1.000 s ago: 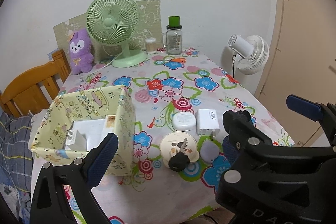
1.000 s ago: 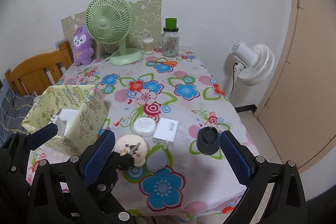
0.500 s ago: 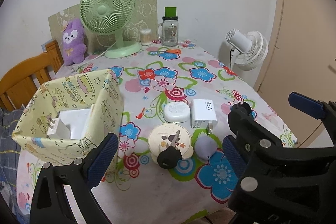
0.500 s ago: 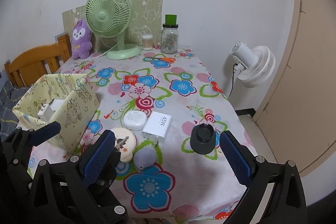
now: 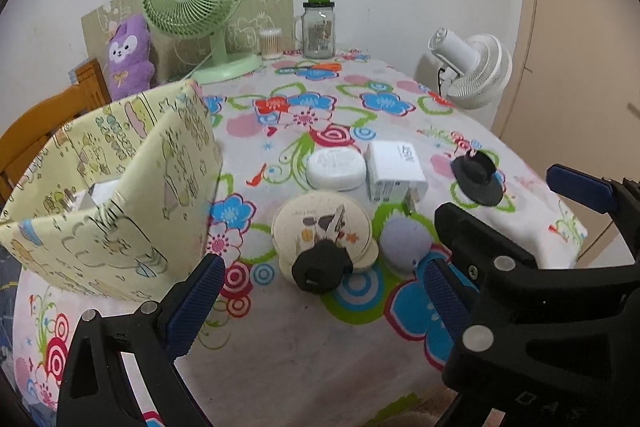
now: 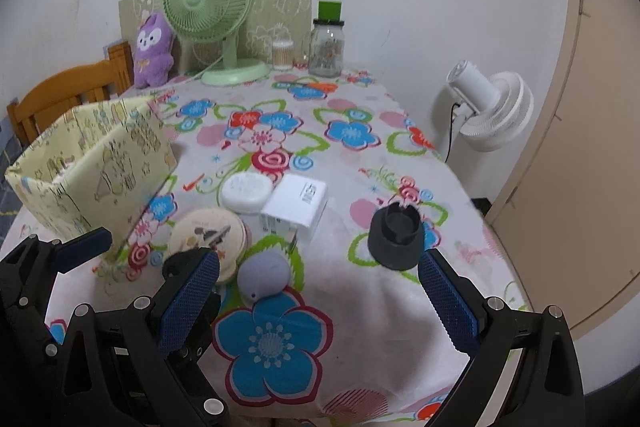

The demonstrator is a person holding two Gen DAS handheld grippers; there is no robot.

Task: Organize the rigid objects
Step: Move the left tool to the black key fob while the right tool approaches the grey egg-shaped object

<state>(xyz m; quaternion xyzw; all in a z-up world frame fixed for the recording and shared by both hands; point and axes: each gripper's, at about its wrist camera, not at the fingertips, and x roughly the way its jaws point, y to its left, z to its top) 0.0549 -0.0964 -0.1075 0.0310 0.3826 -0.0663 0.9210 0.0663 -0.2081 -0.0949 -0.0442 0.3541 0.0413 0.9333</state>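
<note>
Rigid objects lie clustered on the worktop [image 5: 304, 355] beside the yellow box [image 5: 120, 211]: key [image 5: 322, 263] on round compact [image 5: 320, 227], lilac pebble [image 6: 264, 273], charger [image 6: 296, 207]. Both grippers, left [image 5: 320, 303] and right [image 6: 316, 299], hover with jaws released. Risk: closing on the key could drag the compact along or nudge neighbours.

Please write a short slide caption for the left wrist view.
Open left tool above a car key on a round case, beside the yellow box.

Gadgets [image 5: 396, 171] beside yellow box [image 5: 120, 195]
</note>
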